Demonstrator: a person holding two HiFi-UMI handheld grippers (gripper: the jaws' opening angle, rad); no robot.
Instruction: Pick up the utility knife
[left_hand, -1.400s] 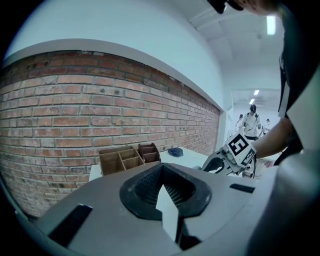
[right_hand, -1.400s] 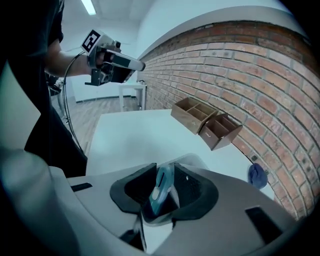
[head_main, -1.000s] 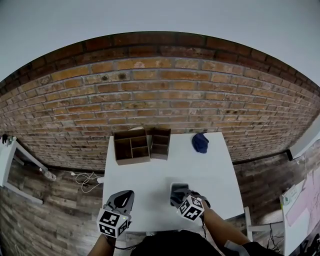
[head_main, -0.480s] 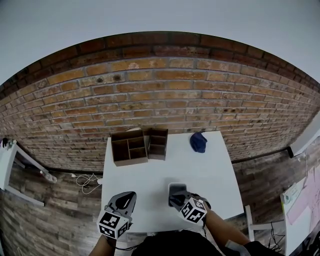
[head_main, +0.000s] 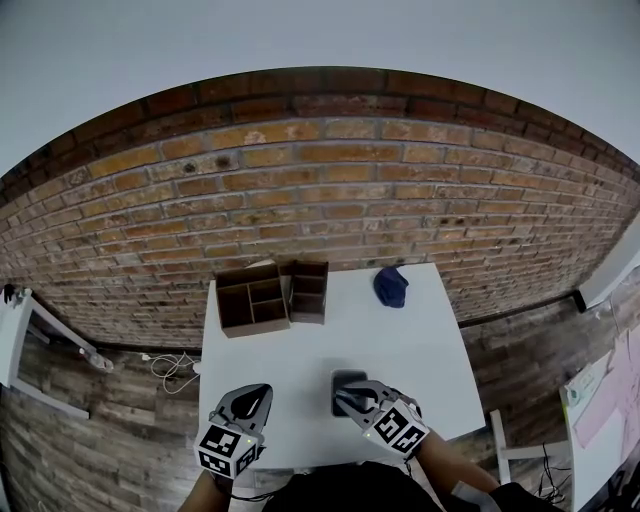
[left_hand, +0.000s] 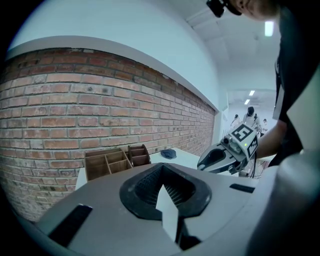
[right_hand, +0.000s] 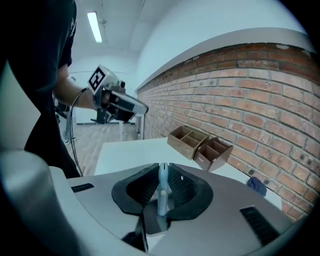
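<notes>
The head view looks steeply down from above the near edge of the white counter (head_main: 400, 340), taking in its whole top and the brick wall (head_main: 330, 190) behind it. The left gripper view rides low and close behind the left hand-held gripper (left_hand: 162, 186), facing the wall and rightward, and catches the right hand-held gripper (left_hand: 206, 161). The right gripper view mirrors it, facing leftward along the wall. All three views share the wooden boxes (head_main: 268, 297) and the blue cloth (head_main: 390, 286).

Wooden organizers (head_main: 250, 303) (head_main: 306, 291): two
Blue cloth (head_main: 390, 286): one
Utility knife (right_hand: 162, 187): one
Tabletop (head_main: 425, 350): one
Hand-held grippers: two, the left hand-held gripper (head_main: 258, 392) and the right hand-held gripper (head_main: 347, 398)
</notes>
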